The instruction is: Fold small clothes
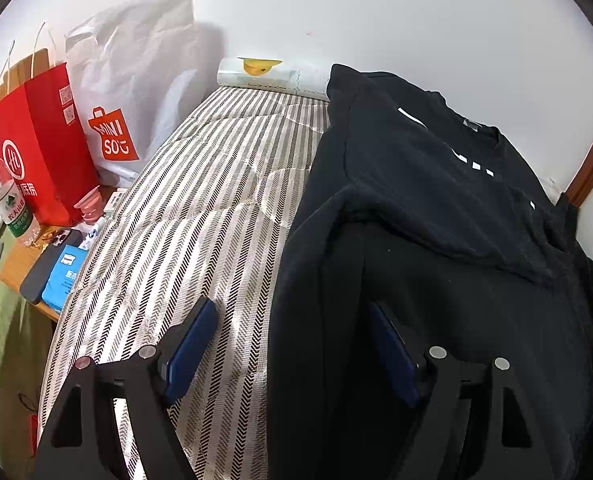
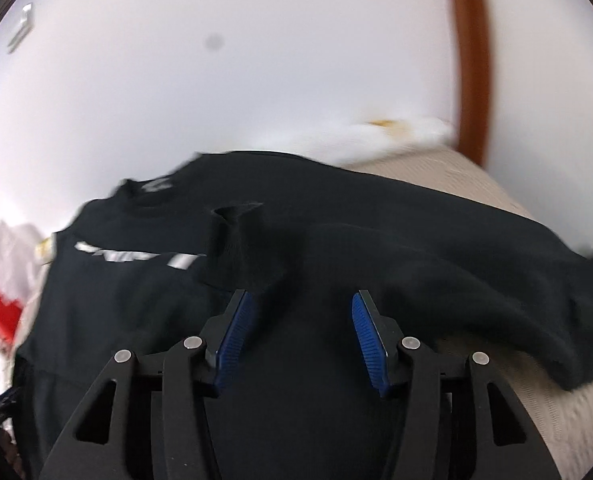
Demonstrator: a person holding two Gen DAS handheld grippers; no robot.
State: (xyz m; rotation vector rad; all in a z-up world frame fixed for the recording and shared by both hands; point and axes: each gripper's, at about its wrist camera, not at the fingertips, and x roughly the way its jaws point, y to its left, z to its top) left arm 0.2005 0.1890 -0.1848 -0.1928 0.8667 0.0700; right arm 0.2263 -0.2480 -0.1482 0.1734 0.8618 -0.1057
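Observation:
A black T-shirt (image 1: 436, 208) with white lettering lies on the striped mattress (image 1: 200, 208), one sleeve folded in over its chest (image 2: 236, 240). My left gripper (image 1: 292, 316) is open and wide, hanging over the shirt's left edge. Its left pad (image 1: 194, 344) is above the bare mattress and its right pad (image 1: 392, 356) is above black cloth. In the right wrist view, which is blurred, my right gripper (image 2: 301, 304) is open above the shirt's (image 2: 336, 248) lower body, just short of the folded sleeve. Nothing is pinched between either pair of pads.
Beside the bed at left, a wooden side table (image 1: 14, 268) holds a red paper bag (image 1: 36, 148), a white shopping bag (image 1: 132, 92), a water bottle (image 1: 8, 196), a phone (image 1: 48, 264) and a blue pack (image 1: 62, 276). A white roll (image 1: 272, 76) lies against the wall. A brown wooden frame (image 2: 472, 60) rises at right.

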